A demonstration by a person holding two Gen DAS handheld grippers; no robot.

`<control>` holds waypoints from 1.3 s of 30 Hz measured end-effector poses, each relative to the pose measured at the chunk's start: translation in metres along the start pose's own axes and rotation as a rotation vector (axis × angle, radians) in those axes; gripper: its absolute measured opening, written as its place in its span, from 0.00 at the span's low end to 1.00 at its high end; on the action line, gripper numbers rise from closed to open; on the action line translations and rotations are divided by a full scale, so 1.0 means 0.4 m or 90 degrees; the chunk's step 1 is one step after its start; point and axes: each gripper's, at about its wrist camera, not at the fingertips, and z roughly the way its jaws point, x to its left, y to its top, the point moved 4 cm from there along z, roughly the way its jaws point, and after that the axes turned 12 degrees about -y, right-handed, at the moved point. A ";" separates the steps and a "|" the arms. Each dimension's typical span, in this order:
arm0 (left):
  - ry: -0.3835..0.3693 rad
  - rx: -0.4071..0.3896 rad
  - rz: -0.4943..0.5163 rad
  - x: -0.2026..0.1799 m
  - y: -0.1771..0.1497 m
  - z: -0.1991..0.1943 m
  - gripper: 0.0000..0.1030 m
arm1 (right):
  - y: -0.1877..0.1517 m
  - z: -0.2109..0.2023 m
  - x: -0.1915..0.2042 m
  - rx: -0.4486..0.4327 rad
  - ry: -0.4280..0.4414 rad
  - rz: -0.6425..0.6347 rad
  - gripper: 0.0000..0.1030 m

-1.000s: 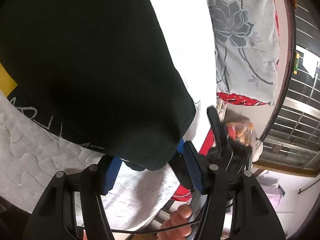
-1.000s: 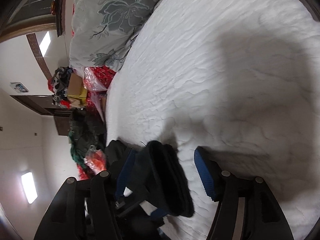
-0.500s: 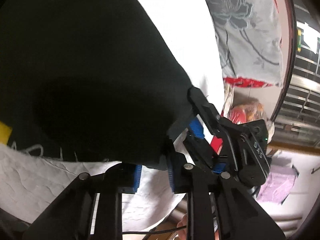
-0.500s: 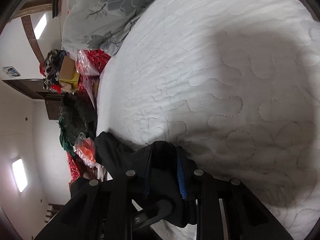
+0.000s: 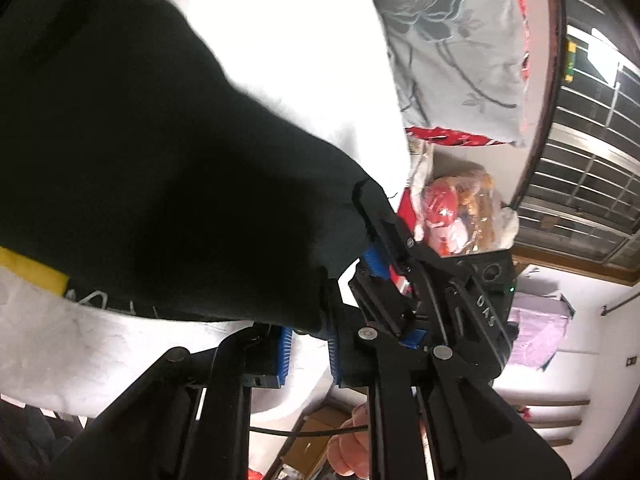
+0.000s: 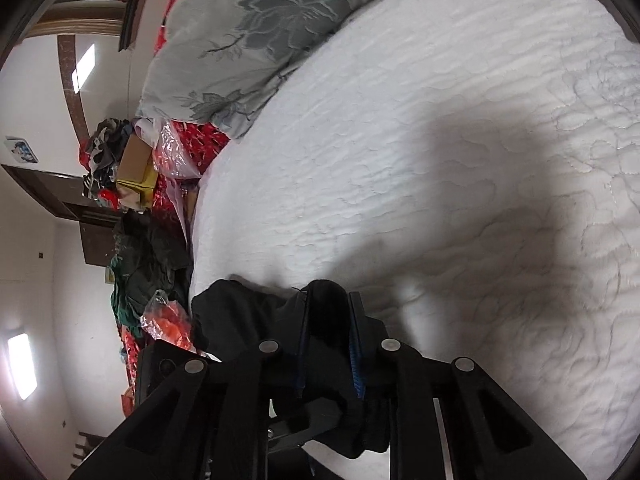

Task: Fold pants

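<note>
- Under me, a white quilted mattress cover (image 6: 440,140), stitched in wavy, petal-like lines, soft and puckered, with a grey shadow across it.
- At the head of the bed, a pale grey pillow with a dark floral print (image 6: 248,40); in my left view it sits at the top right (image 5: 452,40).
- Beyond the bed's edge, clutter: a crinkly clear plastic bag of red and orange things (image 5: 456,208), a brown cardboard box (image 6: 134,168), a heap of dark green clothing (image 6: 144,264).
- A barred window (image 5: 580,184) curves along the right of my left view.
- The black, matte fabric pants (image 5: 140,160) lie on the bed, a yellow patch and white lettering near one edge.
- My left gripper (image 5: 306,344), blue ribbed pads, is pinched narrow on the pants' corner.
- My right gripper (image 6: 328,344) clamps a bunched fold of the same pants (image 6: 240,316), just beside the left.
</note>
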 end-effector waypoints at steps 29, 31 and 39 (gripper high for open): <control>-0.085 -0.196 -0.111 0.180 0.226 -0.566 0.11 | -0.189 0.312 0.568 0.043 0.034 -0.038 0.25; -0.092 -0.201 -0.131 0.207 0.237 -0.588 0.11 | -0.211 0.358 0.591 0.055 0.000 -0.050 0.43; -0.053 -0.180 -0.101 0.209 0.230 -0.660 0.38 | -0.249 0.308 0.631 0.025 -0.018 -0.075 0.57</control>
